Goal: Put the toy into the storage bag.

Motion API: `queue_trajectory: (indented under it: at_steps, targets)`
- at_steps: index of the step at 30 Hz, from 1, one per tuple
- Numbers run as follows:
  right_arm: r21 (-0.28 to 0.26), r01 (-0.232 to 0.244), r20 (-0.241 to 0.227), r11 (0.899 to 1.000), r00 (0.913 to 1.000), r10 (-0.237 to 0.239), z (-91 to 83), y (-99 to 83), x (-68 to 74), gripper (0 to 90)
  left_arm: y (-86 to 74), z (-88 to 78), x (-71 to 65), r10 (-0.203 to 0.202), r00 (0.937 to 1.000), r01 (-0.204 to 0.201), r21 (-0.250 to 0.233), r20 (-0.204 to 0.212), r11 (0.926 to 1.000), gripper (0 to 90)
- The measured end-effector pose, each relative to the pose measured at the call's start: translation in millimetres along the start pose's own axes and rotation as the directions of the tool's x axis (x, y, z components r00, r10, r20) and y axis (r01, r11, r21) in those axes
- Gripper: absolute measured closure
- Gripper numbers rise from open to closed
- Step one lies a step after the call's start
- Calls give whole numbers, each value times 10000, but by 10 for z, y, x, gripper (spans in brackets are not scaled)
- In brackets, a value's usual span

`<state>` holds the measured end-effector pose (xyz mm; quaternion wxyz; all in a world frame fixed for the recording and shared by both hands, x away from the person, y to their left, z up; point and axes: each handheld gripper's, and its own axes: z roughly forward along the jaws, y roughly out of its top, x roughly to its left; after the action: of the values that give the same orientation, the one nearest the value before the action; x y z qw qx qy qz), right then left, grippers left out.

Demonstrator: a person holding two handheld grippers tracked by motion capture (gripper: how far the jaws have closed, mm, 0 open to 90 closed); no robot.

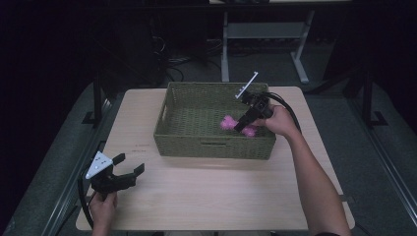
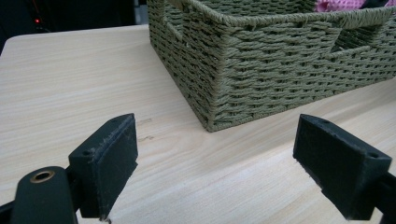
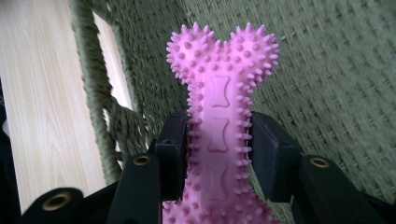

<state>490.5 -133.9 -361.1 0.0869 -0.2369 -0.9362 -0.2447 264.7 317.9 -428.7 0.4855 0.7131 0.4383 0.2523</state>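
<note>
Inside basket (image 1: 183, 142), right gripper (image 1: 244, 125) clamps pink bone (image 3: 219, 116), left gripper (image 1: 129, 169) wide

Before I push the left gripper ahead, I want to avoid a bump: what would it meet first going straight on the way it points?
Most likely the near corner of the woven basket. The left gripper is open and empty over bare table, and that corner sits dead ahead between its jaws, though depth is hard to judge.

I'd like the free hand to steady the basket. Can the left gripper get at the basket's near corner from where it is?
Probably yes. The left gripper is open and aimed at the woven basket's near corner, with bare table between them.
</note>
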Motion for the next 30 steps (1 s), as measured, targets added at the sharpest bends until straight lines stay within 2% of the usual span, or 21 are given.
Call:
queue_trajectory:
  at_steps: [3, 10, 21, 30]
  targets:
    - [184, 12, 55, 9998, 10000, -13, 16, -11, 3, 576, 1, 4, 0, -20, 10000, 20, 4, 11, 10000, 133]
    - [209, 126, 144, 9997, 9998, -129, 15, -25, 11, 576, 1, 2, -1, -11, 10000, 11, -4, 8, 10000, 133]
    - [136, -154, -10, 9998, 9999, 154, 96, -95, -21, 575, 3, 5, -8, 43, 10000, -43, 31, 21, 10000, 133]
    - [81, -125, -27, 9999, 9999, 125, 112, -72, -15, 570, 3, 4, -7, 19, 10000, -19, -17, 38, 10000, 133]
